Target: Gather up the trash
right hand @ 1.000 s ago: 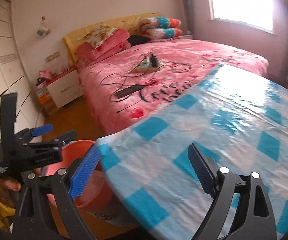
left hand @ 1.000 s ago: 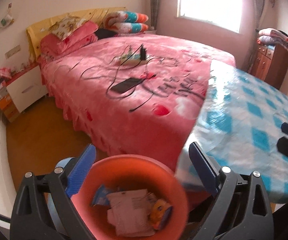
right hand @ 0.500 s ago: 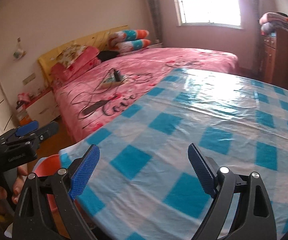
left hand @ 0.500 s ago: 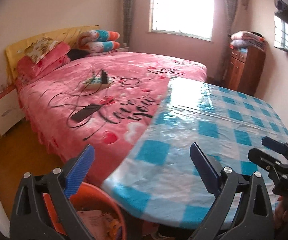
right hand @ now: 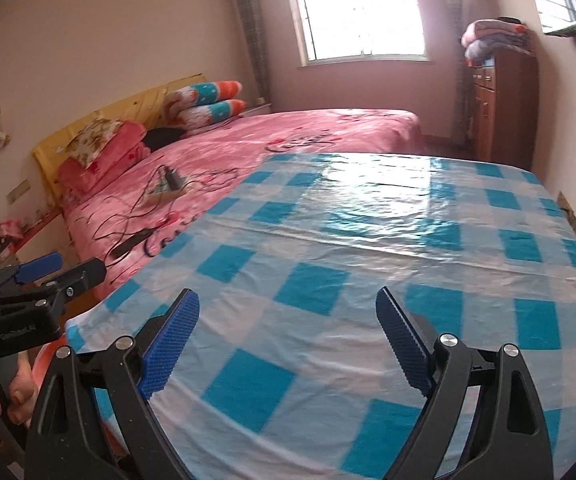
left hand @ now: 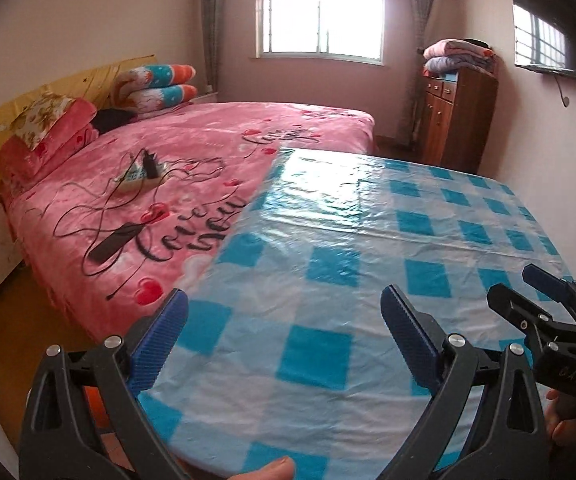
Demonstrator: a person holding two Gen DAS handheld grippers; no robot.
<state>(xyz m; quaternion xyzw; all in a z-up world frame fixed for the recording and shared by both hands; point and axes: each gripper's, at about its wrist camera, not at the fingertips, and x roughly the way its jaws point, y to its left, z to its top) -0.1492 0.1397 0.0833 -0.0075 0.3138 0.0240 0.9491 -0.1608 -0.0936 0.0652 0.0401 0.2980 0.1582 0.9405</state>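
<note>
Both my tongs, left [left hand: 284, 332] & right [right hand: 288, 332], gape wide w/ nothing in them, over the blue-and-white checked plastic-covered surface [left hand: 367, 240]. No trash visible on it; orange bin's edge [right hand: 46, 360] shows low by my left tongs, so left's nearer.

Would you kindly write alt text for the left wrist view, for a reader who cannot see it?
The open left gripper hovers, holding nothing, over a table covered in a blue-and-white checked cloth. The open right gripper enters at the right edge. Behind lies a pink bed with cables and a power strip, below a bright window.
</note>
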